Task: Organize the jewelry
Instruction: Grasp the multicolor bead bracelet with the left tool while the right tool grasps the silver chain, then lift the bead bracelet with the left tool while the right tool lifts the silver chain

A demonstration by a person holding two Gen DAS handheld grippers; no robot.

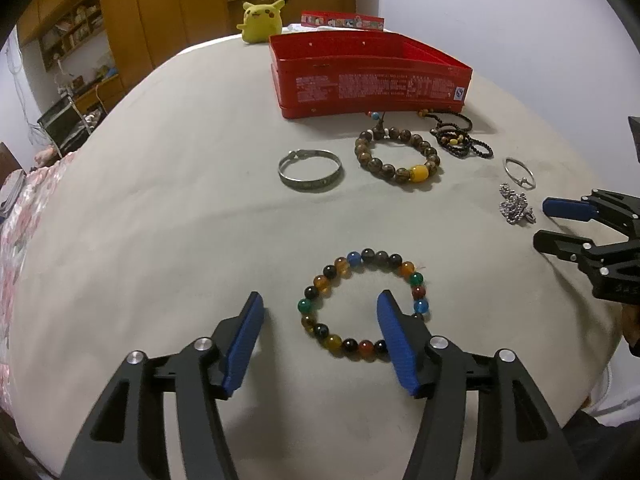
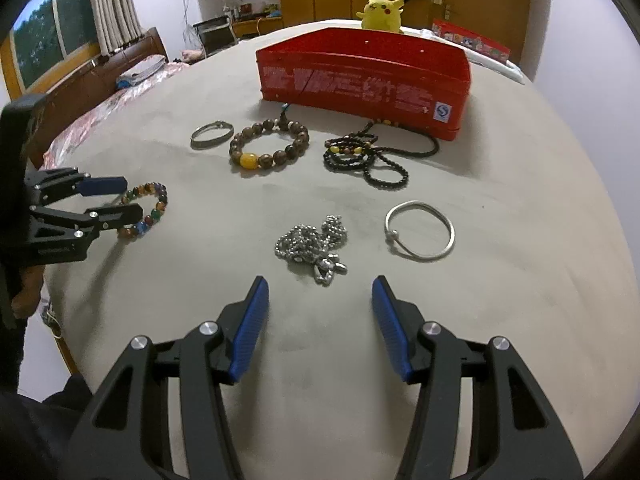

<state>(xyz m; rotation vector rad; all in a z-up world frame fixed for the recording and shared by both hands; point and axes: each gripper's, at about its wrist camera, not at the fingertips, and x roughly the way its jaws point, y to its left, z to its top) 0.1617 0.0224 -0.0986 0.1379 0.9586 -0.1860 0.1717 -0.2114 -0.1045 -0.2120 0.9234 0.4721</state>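
Observation:
A multicoloured bead bracelet (image 1: 362,304) lies on the grey cloth just ahead of my open left gripper (image 1: 320,308); its right finger (image 1: 394,336) covers part of the ring. My open right gripper (image 2: 320,292) hovers just short of a silver ball-chain necklace (image 2: 314,242). A thin silver bangle (image 2: 420,230) lies to the right of it. Farther off lie a brown bead bracelet with a yellow bead (image 1: 398,158), a wide metal bangle (image 1: 310,170) and black bead strings (image 2: 366,156). An open red tin box (image 1: 368,74) stands behind them.
A yellow Pikachu plush (image 1: 260,20) and a red printed carton (image 1: 342,20) sit at the far edge behind the box. The cloth surface (image 1: 160,200) drops off on all sides. A floral bedspread (image 1: 16,232) lies to the left, wooden cabinets beyond.

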